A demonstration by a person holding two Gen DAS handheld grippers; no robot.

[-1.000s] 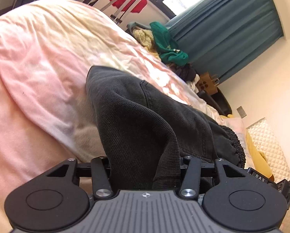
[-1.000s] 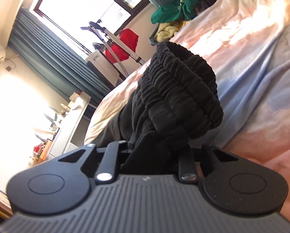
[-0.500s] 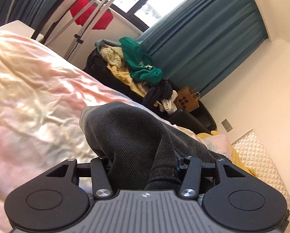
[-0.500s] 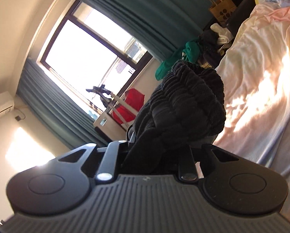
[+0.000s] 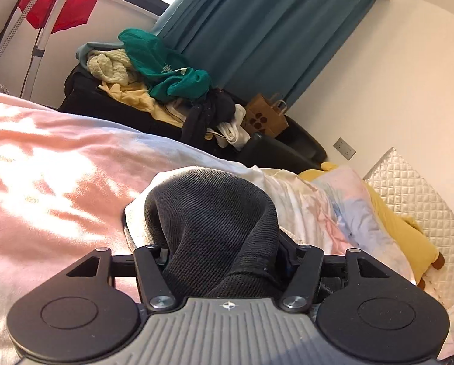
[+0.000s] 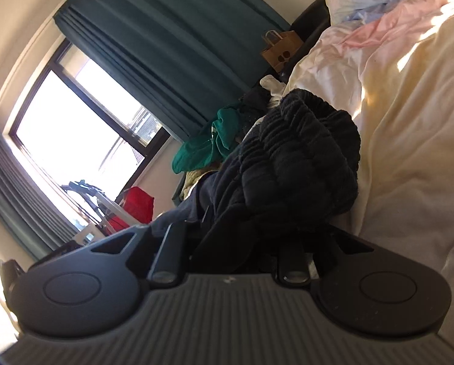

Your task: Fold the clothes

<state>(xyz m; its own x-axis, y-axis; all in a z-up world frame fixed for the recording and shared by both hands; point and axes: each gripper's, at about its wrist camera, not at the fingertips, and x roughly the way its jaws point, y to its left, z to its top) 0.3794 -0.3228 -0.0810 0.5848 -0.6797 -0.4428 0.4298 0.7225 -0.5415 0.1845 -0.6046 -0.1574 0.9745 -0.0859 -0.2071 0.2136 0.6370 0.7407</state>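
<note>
Bunching btwn both tools [image 5: 223, 261] [image 6: 251, 237]: dark garment [image 5: 211, 222].

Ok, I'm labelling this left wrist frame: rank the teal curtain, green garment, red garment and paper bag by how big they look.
1. teal curtain
2. green garment
3. red garment
4. paper bag
Distances differ, so true sizes stay unsure.

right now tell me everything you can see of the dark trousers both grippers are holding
The dark trousers are charcoal, ribbed like fine corduroy, with a pale lining showing at one edge. The left gripper is clamped on a smooth bunched fold that humps up over its fingers. The right gripper grips the gathered elastic waistband, puckered in thick ridges. The cloth is lifted and bunched, not laid flat, above the pink and cream bedcover. How it hangs between the grippers cannot be seen.
</note>
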